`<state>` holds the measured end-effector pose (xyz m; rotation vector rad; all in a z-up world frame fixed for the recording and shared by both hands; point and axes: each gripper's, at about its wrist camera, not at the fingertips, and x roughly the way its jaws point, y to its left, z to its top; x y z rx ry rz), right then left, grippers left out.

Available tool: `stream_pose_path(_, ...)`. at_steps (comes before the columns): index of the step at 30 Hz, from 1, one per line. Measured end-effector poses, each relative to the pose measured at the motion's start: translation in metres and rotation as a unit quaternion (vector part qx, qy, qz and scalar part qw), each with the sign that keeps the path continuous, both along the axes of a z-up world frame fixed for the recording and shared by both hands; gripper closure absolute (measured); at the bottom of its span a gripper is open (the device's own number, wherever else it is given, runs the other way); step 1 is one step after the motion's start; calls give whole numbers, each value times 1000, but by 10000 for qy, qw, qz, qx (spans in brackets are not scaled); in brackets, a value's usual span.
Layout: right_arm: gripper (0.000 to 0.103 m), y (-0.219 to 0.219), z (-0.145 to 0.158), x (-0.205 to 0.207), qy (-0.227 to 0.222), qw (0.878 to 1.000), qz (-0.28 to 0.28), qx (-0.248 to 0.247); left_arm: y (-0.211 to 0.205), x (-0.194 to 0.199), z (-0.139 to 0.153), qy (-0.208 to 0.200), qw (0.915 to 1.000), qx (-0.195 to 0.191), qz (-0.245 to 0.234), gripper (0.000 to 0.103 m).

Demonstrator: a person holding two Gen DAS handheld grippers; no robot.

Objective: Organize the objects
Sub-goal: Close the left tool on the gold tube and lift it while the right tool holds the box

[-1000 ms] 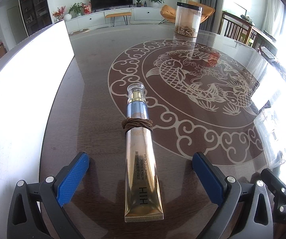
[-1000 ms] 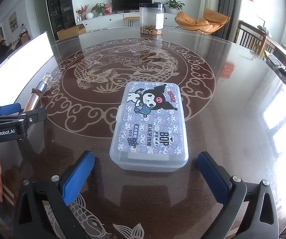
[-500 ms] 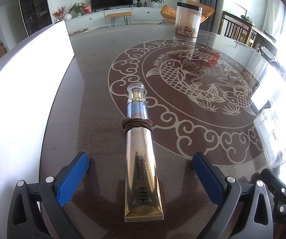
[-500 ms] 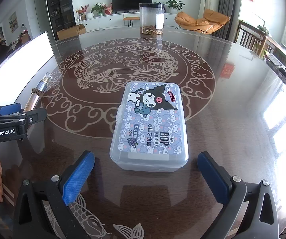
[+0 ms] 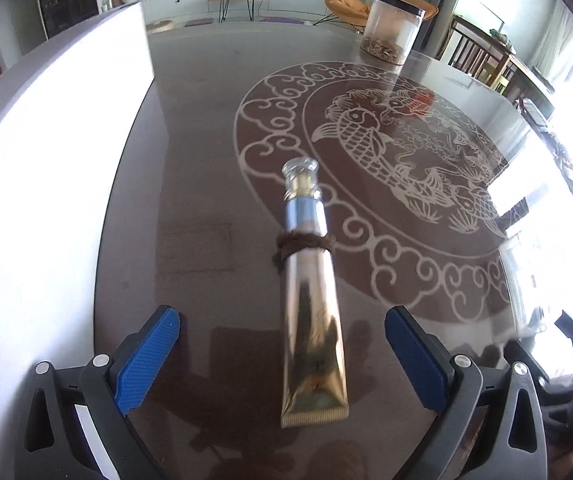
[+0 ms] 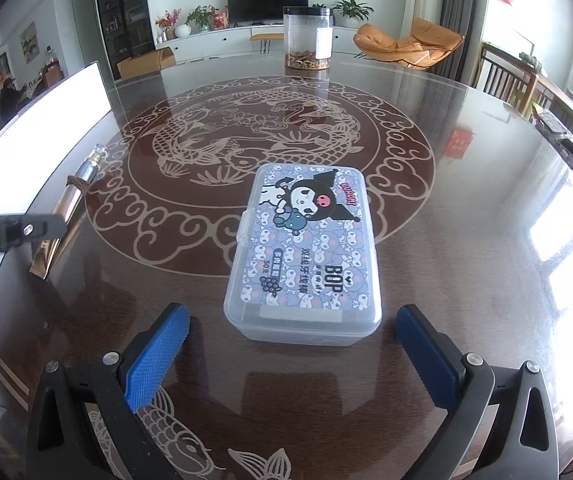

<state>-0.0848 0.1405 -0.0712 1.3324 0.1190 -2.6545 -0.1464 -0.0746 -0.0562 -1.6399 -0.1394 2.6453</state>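
With both sets of fingers spread and empty, I worry my left gripper (image 5: 282, 336) nudges the slick gold tube (image 5: 312, 316), rolling it across the glossy worktop (image 5: 190, 184).

one gold tube (image 5: 312, 320), one plastic box (image 6: 306, 252), one clear jar (image 6: 307, 38), two hand-held grippers.

Glossy metallic tube (image 5: 312, 316), clear plastic box (image 6: 306, 256), glossy tbl (image 6: 466, 240).

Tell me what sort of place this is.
Most likely a home living and dining room: a television on a low cabinet, an orange lounge chair, and a big round patterned table.
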Motion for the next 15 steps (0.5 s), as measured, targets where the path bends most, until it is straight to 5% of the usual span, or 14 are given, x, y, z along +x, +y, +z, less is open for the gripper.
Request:
stream_pose_path(3,0,12,10,7,223,9985,86,-494,22,-15,-3,110,9976,-627,-273,0)
stream_pose_path(5,0,34,22,10,360,9940,-62,-1030,23,-16,-3,393,9963,-696,-313,12)
stream_pose_path(6,0,48,29,10,415,9912,-234,-1234,21,-17,-1,417,9972,-533,-305,37)
stream_pose_path(7,0,56,33,8,430,9898,-351,-1309,19,-15,1,512,9970,-542,-214,72)
stream_pose_path(11,0,74,48,-14,-55,9887,-522,-1406,16,-6,0,735,9964,-329,-255,75)
stream_pose_path(15,0,42,37,-42,-880,9907,-127,-1032,16,19,5,958,9950,86,-251,76)
